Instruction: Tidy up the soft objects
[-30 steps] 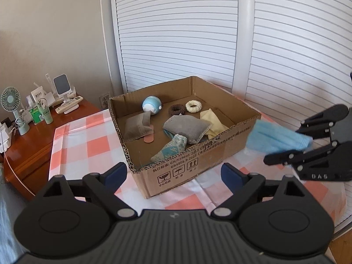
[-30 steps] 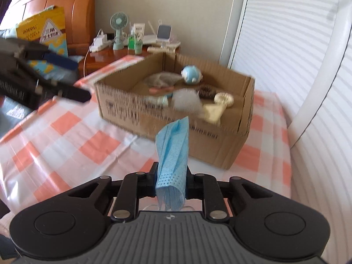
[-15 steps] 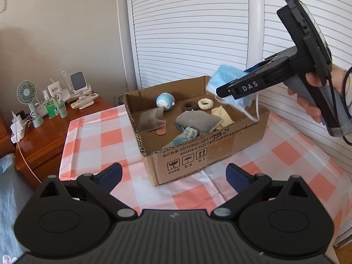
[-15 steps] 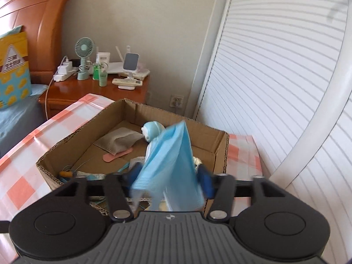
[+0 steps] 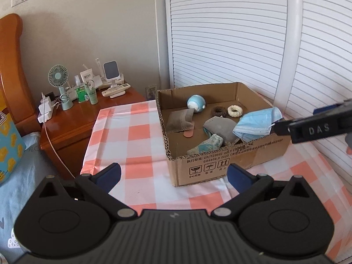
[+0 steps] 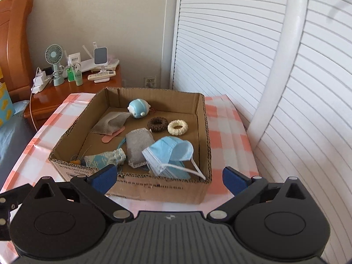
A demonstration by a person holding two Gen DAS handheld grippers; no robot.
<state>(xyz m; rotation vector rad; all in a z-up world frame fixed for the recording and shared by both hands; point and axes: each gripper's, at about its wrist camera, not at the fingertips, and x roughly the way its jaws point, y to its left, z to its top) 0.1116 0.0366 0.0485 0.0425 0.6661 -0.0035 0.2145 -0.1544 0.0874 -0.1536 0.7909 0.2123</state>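
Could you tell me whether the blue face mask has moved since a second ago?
Yes: the face mask left the right gripper, whose jaws just opened, and dropped into the cardboard box.

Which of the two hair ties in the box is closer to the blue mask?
The cream hair tie; the brown hair tie lies farther from the mask.

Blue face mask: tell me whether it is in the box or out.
In. The blue face mask lies crumpled inside the cardboard box, free of the open right claw.
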